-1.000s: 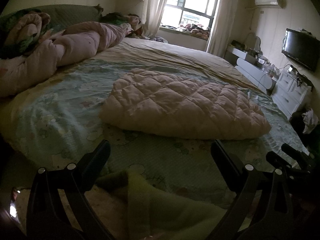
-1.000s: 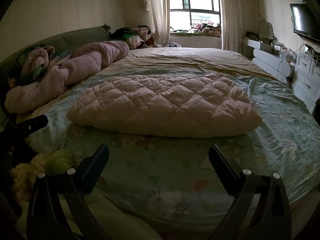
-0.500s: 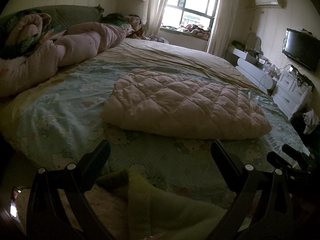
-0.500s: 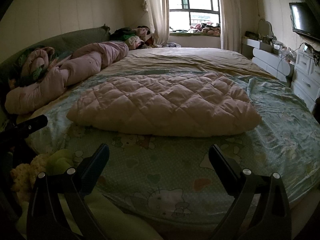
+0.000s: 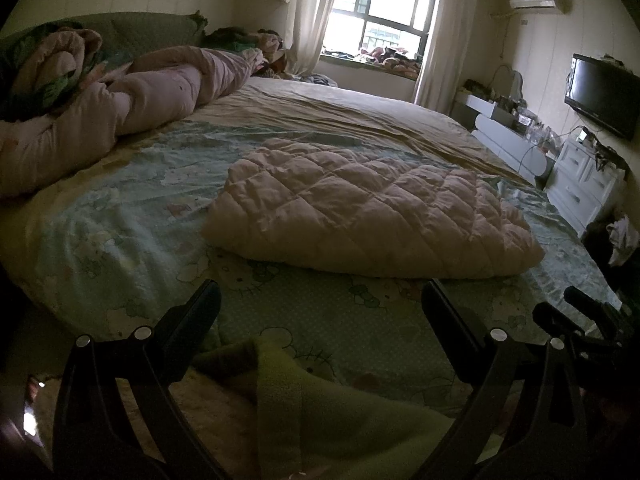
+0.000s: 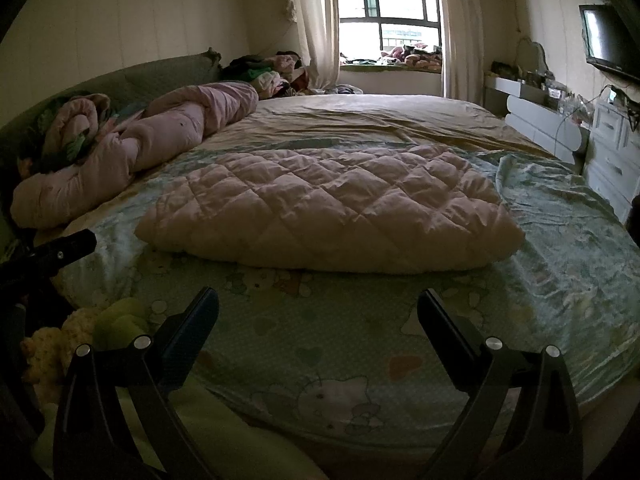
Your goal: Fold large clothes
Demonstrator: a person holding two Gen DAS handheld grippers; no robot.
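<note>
Barely anything has shifted over the last second: both wrist views hold almost the same framing, with only a slight drift of the left camera, and the quilted pink garment (image 5: 372, 208) lies exactly where it lay, folded into a thick, puffy bundle on the cartoon-print bedsheet (image 5: 352, 320) near the middle of the bed. The left gripper (image 5: 320, 300) hovers short of the bundle with its fingers spread wide and nothing between them; the right gripper (image 6: 318, 308) is likewise released and empty, well back from the garment's near edge (image 6: 320, 268). A yellow-green fleece cloth (image 5: 320, 412) sits low under the left gripper, at the bed's near edge, not clamped by either finger. The stillness suggests a pause between steps, likely either checking the fold or lining up for another one. The bundle looks soft and springy, so any further fold would probably need a firm pinch at both near corners. A rolled pink duvet (image 6: 160, 140) rests along the headboard, well apart.
</note>
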